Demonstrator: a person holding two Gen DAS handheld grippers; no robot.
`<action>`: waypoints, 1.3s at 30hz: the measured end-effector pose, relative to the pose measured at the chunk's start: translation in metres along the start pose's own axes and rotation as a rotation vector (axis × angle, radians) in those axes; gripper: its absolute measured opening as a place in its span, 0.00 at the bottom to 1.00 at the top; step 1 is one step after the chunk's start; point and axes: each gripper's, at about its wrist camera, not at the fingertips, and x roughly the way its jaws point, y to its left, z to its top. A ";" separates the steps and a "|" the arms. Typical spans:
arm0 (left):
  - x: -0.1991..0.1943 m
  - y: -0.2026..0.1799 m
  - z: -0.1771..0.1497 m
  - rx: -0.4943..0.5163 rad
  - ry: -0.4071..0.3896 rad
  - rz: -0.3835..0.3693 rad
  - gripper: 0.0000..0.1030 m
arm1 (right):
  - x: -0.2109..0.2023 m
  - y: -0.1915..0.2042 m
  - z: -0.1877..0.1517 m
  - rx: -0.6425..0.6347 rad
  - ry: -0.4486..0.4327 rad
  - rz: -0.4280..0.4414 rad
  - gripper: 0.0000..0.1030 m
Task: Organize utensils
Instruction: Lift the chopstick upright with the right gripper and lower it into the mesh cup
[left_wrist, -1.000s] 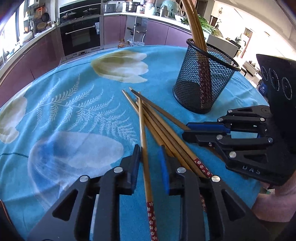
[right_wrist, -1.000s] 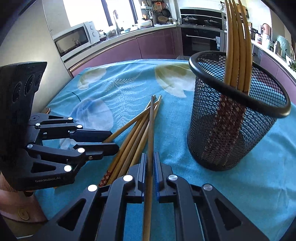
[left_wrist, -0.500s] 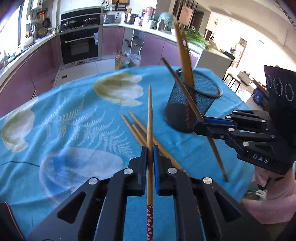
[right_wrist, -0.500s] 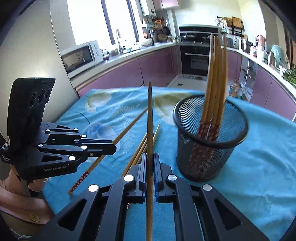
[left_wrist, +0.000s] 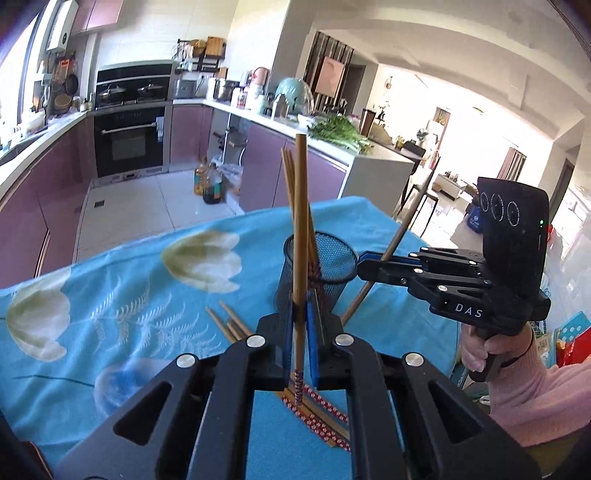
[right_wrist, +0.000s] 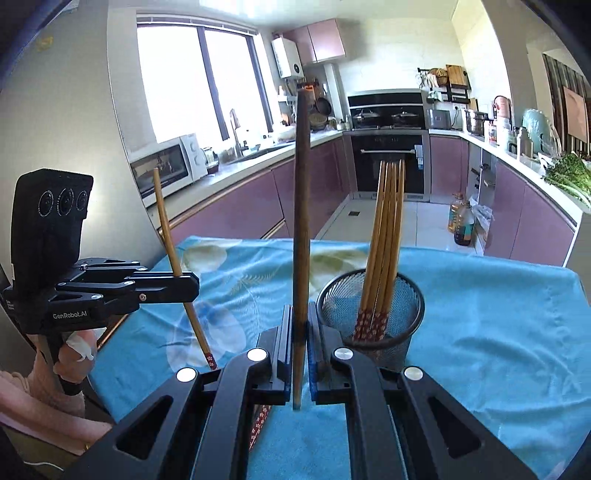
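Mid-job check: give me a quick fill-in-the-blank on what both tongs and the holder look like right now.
1. Each set of tongs, left tongs and right tongs, is shut on one ____.
2. The black mesh holder stands on a ____ tablecloth.
3. The chopsticks in the holder have their patterned ends pointing ____.

Missing words: chopstick; blue; down

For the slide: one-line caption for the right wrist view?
Right gripper and left gripper each hold a chostick upright beside the mesh holder of chopsticks.
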 end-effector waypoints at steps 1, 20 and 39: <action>-0.002 -0.001 0.004 0.000 -0.011 -0.004 0.07 | -0.001 -0.001 0.003 -0.002 -0.009 -0.001 0.06; 0.004 -0.027 0.095 0.039 -0.177 -0.042 0.07 | -0.035 -0.019 0.065 -0.060 -0.182 -0.084 0.06; 0.093 -0.024 0.064 0.101 0.118 0.000 0.07 | 0.036 -0.054 0.040 0.005 0.073 -0.111 0.06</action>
